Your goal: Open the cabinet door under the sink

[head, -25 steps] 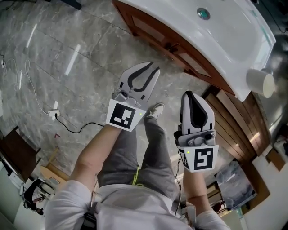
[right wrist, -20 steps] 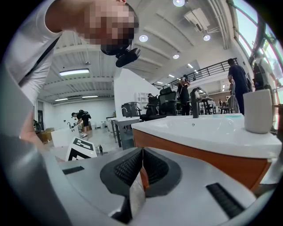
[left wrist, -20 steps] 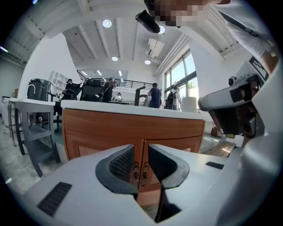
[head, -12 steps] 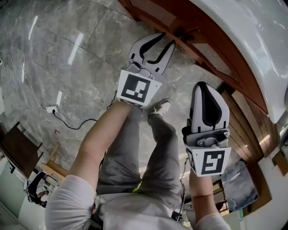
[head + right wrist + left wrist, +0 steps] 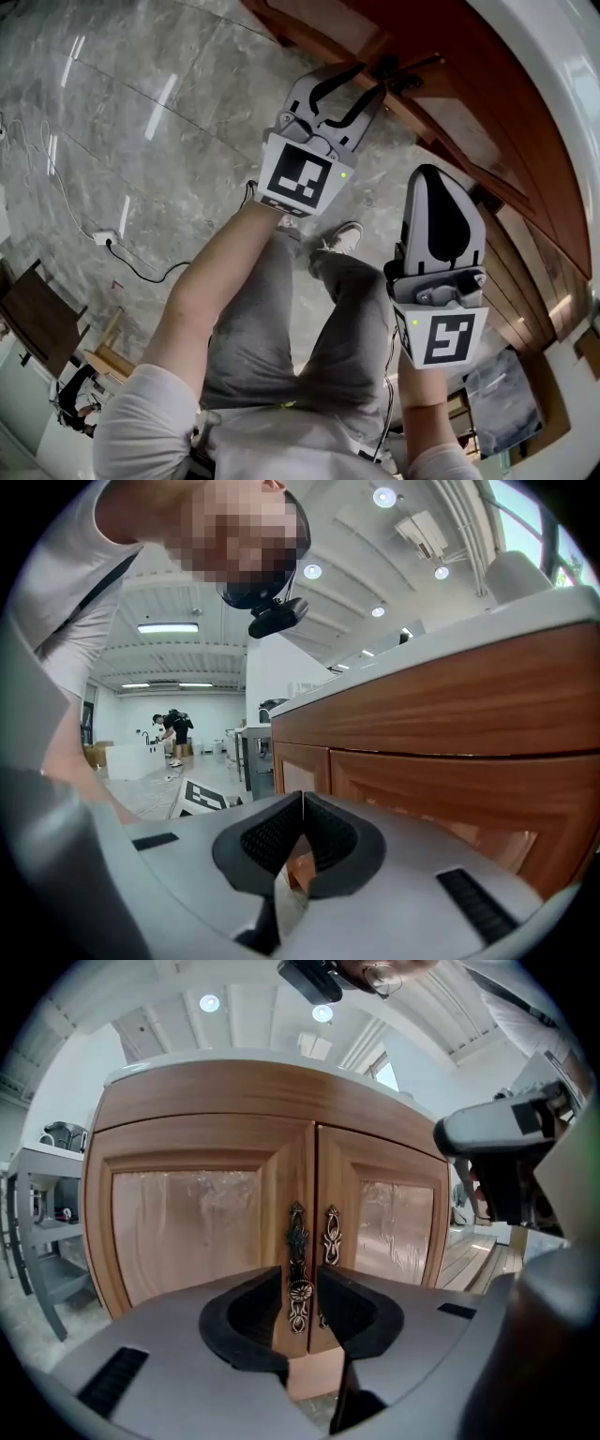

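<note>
Low in front of the sink cabinet (image 5: 187,1119) | left tool (image 5: 364,82) jaws just opened wide, left door handle (image 5: 296,1237) showing in the gap, unpinched | right tool (image 5: 302,799) pressed together, empty | risk: an off-centre pinch snags the neighbouring handle (image 5: 331,1235), or slips.

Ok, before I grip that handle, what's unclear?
- Left gripper view: fingers of the left gripper, just opened wider with the left door handle between them, hide its lower end; contact unclear.
- Head view: sink, cut off by the right edge.
- Same view: cabinet inside, behind closed doors.
</note>
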